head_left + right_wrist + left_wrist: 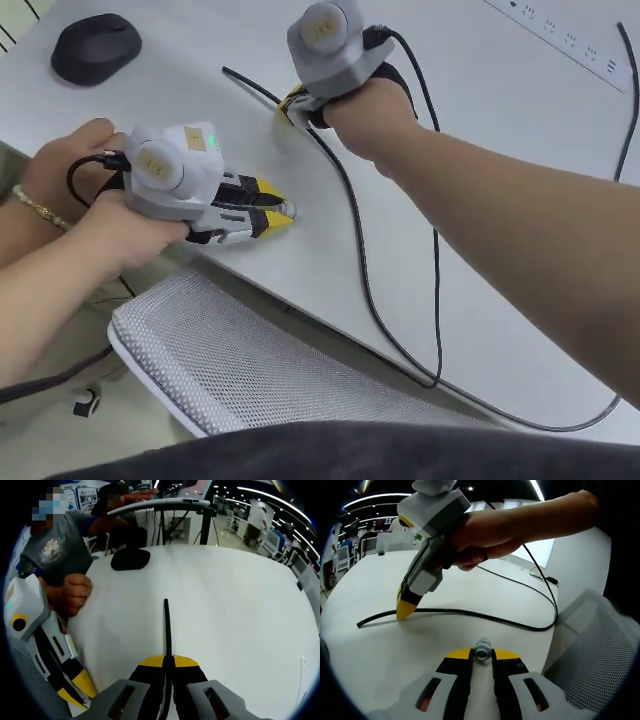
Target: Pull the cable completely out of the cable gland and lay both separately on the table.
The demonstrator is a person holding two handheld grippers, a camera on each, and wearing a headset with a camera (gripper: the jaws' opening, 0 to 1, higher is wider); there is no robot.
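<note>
Cable (166,625) pinched tight between right gripper (168,662) fingers, its free end lying on the white bench (235,610); left gripper (482,656) fingers clamp the small grey cable gland (481,646), well clear of the cable.

White table (320,250): black cable (166,625), dark mouse (95,47), white power strip (570,40) lying on it.

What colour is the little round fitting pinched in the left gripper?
Light grey; the small plastic cable gland shows best in the left gripper view.
</note>
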